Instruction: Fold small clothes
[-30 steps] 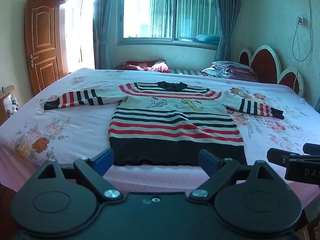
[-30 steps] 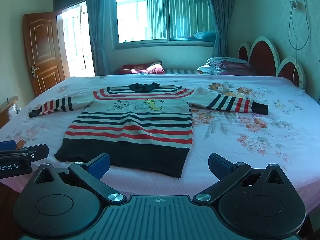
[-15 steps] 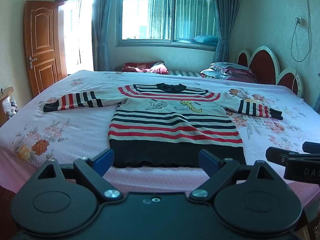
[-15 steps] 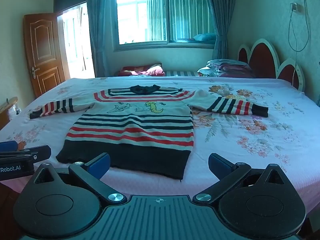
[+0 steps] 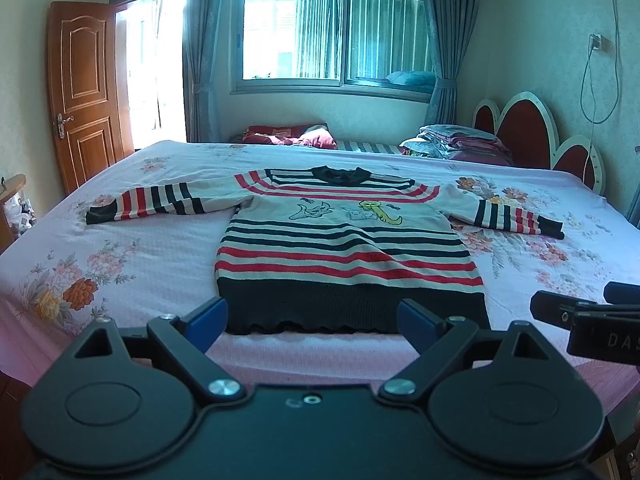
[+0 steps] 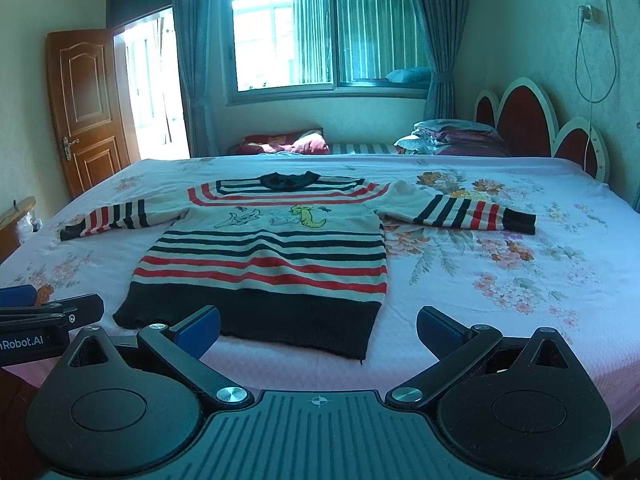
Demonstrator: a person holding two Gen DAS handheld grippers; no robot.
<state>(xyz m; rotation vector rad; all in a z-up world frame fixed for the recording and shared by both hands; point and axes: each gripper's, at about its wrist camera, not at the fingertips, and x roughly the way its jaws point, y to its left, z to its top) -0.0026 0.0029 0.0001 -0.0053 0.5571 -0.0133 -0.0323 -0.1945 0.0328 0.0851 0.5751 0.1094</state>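
- And here's the bed (image 5: 120,248), filling nearly the whole shot, dressed in a pink sheet with flower prints.
- Behind it, the window (image 5: 336,28) blazes with daylight, teal curtains (image 5: 440,40) hanging at both sides.
- Off to the left, a brown door (image 5: 82,96) stands beside a bright doorway.
- Over on the right, the red scalloped headboard (image 5: 532,132) stands against the wall, a cable (image 5: 600,80) dangling down from a socket above it.
- At the head end, a stack of folded bedding (image 5: 456,142); beyond the far edge, a dark red cushion (image 5: 292,136).
- Now the star of the show: the sweater (image 5: 344,248) lies flat, front up, in the middle of the bed, both sleeves spread out to the sides, collar toward the window, dark hem nearest the cameras.
- Red and dark stripes cross a pale body, with two small cartoon figures (image 5: 348,212) on the chest.
- The left hand-held gripper (image 5: 312,318) hangs just short of the hem, jaws spread wide, nothing between them.
- The right hand-held gripper (image 6: 318,330) sits beside it near the hem's right corner, jaws equally wide and holding nothing.
- Each one catches the other at the edge of its own view.
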